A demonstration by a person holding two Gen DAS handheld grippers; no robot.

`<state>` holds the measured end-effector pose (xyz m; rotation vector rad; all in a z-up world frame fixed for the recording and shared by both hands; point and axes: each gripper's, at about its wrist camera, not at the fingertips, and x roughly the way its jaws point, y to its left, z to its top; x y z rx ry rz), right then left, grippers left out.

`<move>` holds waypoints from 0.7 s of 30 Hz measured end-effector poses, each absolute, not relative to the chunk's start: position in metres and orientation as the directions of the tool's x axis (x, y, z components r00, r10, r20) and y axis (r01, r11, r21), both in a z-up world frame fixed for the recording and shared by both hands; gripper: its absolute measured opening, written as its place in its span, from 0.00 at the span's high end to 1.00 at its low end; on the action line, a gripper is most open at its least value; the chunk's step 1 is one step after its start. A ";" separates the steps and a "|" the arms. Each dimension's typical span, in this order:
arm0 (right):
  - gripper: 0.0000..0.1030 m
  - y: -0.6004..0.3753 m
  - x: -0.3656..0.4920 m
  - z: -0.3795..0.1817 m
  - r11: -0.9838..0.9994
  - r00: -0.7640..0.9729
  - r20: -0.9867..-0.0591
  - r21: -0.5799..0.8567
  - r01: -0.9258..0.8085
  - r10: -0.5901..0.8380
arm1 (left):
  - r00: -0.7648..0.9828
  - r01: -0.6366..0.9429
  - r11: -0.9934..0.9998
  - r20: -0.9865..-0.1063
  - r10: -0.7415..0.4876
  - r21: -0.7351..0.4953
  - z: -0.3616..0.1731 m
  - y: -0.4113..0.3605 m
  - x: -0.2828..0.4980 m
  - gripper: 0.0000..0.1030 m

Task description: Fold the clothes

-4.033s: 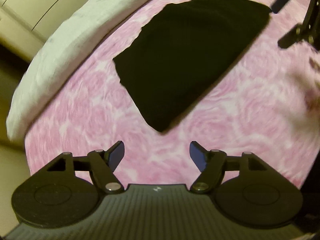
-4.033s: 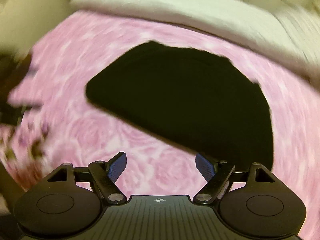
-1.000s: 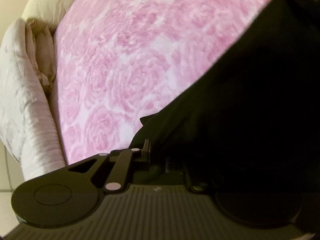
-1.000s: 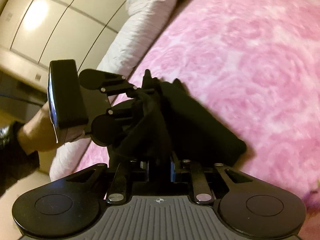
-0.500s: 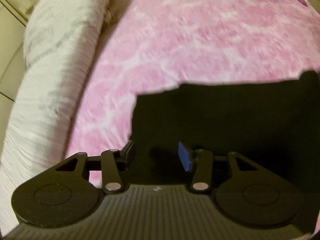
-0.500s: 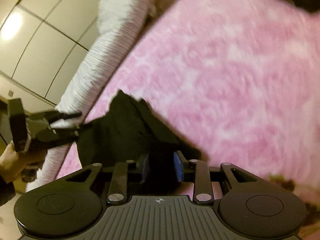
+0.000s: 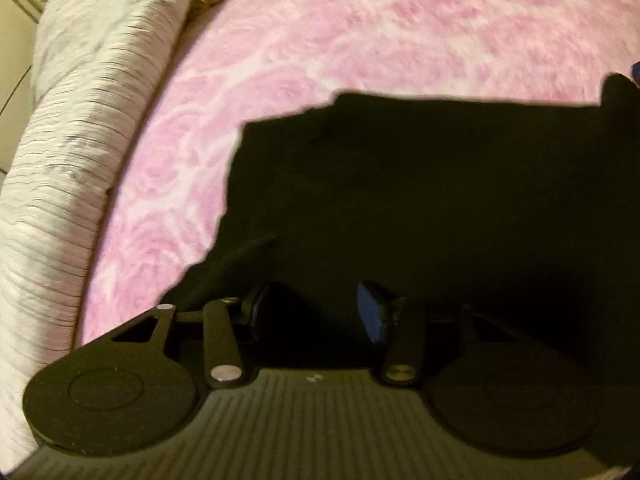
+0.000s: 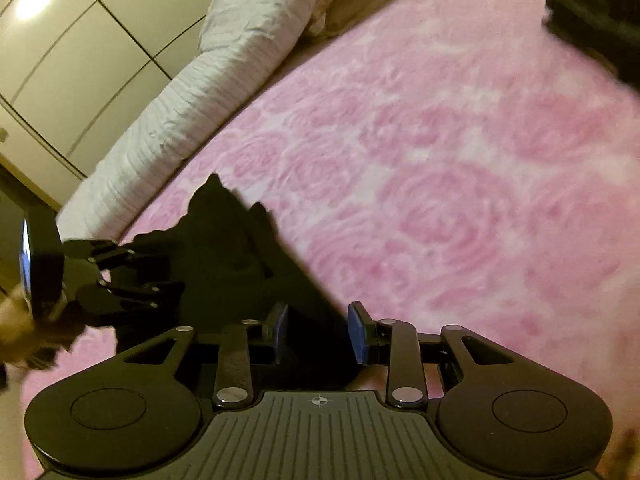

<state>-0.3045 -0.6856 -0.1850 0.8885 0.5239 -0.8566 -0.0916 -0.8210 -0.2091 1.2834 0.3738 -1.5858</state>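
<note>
A black garment (image 7: 420, 200) lies folded flat on the pink rose-patterned blanket (image 7: 360, 28). My left gripper (image 7: 314, 312) is open just above the garment's near edge, with nothing between its blue pads. In the right wrist view the same garment (image 8: 224, 248) lies at lower left on the blanket (image 8: 460, 168). My right gripper (image 8: 318, 330) is open over the garment's near corner, and dark cloth shows in the gap. The left gripper (image 8: 160, 272) shows there at the garment's far end, held by a hand.
A white ribbed pillow or bolster (image 7: 68, 128) runs along the blanket's left side, also in the right wrist view (image 8: 208, 68). Cream cupboard doors (image 8: 72, 40) stand behind it. Another dark item (image 8: 592, 12) lies at the blanket's far right corner.
Both grippers were shut on the black garment a second ago and have since opened. The garment now lies flat on the blanket, and both grippers have drawn back slightly.
</note>
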 end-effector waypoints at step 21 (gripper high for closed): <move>0.70 -0.670 -0.258 -0.220 0.563 0.652 -0.732 0.459 0.688 -0.200 | -0.197 0.803 -0.587 -0.883 -0.426 0.105 -0.224 -0.900 -0.105 0.87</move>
